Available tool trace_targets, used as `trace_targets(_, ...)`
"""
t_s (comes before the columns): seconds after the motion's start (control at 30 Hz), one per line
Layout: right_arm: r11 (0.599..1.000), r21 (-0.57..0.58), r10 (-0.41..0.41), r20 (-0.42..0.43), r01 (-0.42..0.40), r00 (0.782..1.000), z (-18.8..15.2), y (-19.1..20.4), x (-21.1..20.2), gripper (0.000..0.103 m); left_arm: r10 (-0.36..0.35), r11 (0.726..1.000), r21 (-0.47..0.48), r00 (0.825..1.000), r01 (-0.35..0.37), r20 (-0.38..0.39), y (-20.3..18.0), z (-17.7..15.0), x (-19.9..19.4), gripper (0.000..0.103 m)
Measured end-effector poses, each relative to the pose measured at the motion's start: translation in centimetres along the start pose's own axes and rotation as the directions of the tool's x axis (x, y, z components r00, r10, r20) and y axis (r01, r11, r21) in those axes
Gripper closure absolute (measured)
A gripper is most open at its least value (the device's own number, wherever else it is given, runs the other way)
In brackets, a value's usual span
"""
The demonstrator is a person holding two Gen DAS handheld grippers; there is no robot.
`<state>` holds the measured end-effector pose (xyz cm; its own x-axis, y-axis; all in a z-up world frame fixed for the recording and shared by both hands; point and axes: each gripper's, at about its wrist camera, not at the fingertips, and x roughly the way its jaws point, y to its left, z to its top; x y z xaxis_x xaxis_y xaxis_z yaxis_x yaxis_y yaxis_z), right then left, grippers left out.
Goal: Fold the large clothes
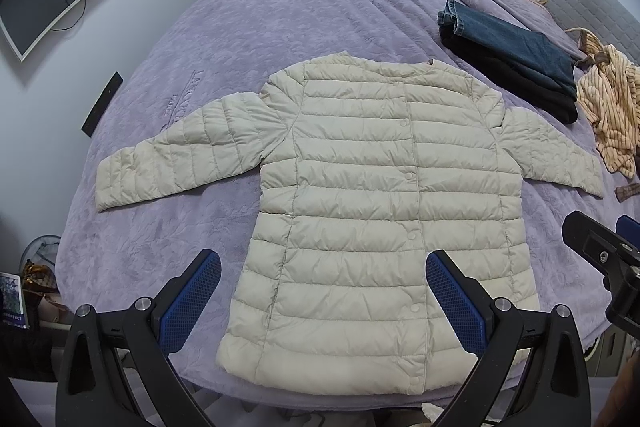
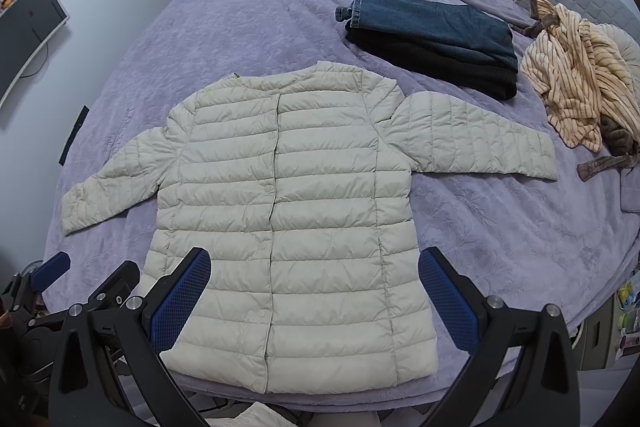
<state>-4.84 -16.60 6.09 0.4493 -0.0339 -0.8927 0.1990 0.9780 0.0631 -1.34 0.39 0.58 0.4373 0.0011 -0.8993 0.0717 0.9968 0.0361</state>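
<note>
A cream quilted jacket (image 1: 372, 211) is spread flat, front up, on a bed covered by a purple blanket (image 1: 224, 39), with its snaps fastened and both sleeves laid out to the sides. The hem is placed at the near edge of the bed. The left gripper (image 1: 322, 303) is held above the hem, its jaws wide apart and nothing gripped between the blue pads (image 1: 192, 303). The right gripper (image 2: 314, 301) is likewise held over the lower part of the jacket, jaws spread and empty. Beyond the right sleeve, folded jeans (image 2: 436, 27) are stacked on a folded black garment (image 2: 432, 67) (both well apart from the jacket), and a striped garment (image 2: 580, 75) is left crumpled beside them.
</note>
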Motion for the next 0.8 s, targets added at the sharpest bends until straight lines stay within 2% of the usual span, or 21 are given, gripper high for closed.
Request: trace_targets(0.8,1.0,-0.002,0.001,-0.003,-0.001,1.0,-0.47,0.42,0.37,0.0,0.0,1.0,0.004,1.0,0.0,-0.001,-0.14,0.07,0.0,0.0)
